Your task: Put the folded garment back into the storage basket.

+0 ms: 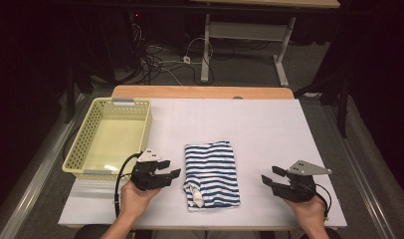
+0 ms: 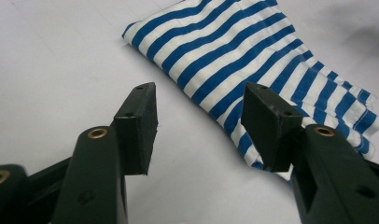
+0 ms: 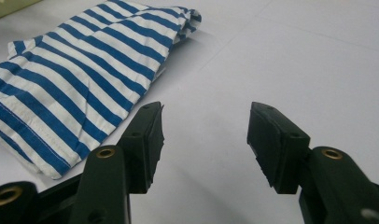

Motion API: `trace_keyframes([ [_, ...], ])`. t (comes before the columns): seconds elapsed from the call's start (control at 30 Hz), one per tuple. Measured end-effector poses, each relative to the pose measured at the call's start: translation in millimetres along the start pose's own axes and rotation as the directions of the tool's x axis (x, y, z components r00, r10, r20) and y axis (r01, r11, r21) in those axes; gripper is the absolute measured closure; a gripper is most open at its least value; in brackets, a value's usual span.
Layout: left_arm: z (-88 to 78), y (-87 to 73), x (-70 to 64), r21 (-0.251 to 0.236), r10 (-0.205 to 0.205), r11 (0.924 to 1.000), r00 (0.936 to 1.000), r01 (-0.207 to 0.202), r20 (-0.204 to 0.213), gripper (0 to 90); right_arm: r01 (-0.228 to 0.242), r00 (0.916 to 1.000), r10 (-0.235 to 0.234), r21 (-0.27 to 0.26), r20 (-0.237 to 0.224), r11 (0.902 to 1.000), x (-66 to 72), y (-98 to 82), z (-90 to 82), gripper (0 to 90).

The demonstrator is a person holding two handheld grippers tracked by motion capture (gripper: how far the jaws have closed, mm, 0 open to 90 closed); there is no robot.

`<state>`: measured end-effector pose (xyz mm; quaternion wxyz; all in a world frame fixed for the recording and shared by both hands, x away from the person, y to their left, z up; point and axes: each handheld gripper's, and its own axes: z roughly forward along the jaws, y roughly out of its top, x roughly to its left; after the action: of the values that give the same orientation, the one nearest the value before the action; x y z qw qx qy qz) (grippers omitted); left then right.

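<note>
A white table top (image 1: pixel 269 129) stands in a dim room, with cables on the floor behind it. A blue-and-white striped cloth garment (image 1: pixel 211 172), folded into a rough rectangle, lies flat near the table's front middle, and an empty pale yellow perforated plastic basket (image 1: pixel 85 137) sits at the left edge. The left gripper (image 1: pixel 173 174) hovers just beside the garment's left edge with its jaws spread wide and nothing between them; in the left gripper view the fold (image 2: pixel 234 60) lies just ahead of the right-hand jaw. The right gripper (image 1: pixel 267 177) is near the garment's right side but clearly apart from it, its jaws also wide and empty. This looks like the approach before a grasp. The likely next move is for each gripper to slide its lower jaw under the stacked layers and close, keeping the fold together for a lift toward the basket.
</note>
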<state>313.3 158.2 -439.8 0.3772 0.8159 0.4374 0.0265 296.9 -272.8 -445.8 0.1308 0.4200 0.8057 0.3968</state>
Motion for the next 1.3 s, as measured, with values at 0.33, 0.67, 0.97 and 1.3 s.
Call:
trace_keyframes([
  [0.33, 3.3, 5.9, -2.8, 0.005, 0.017, 0.9998, 0.9999, -0.017, -0.001, 39.7, -0.013, 0.9999, 0.014, -0.035, 0.005, 0.9993, -9.6, -8.3, -10.6, 43.7],
  [0.67, 3.7, 19.9, -5.3, -0.022, 0.022, 0.9995, 0.9996, -0.022, 0.016, 34.9, -0.033, 0.9983, 0.036, -0.066, 0.046, 0.9972, -21.6, -19.3, -24.0, 41.7],
  [0.97, 19.0, 33.9, -3.9, 0.022, 0.017, 0.9996, 0.9995, -0.017, 0.027, 31.2, -0.069, 0.9932, 0.077, -0.091, 0.087, 0.9934, -31.8, -33.0, -34.6, 40.0],
  [1.3, 46.5, 46.3, 4.1, 0.114, -0.013, 0.9934, 0.9994, 0.009, 0.031, 24.2, -0.079, 0.9917, 0.087, -0.08, 0.095, 0.9937, -31.7, -33.1, -32.1, 39.6],
])
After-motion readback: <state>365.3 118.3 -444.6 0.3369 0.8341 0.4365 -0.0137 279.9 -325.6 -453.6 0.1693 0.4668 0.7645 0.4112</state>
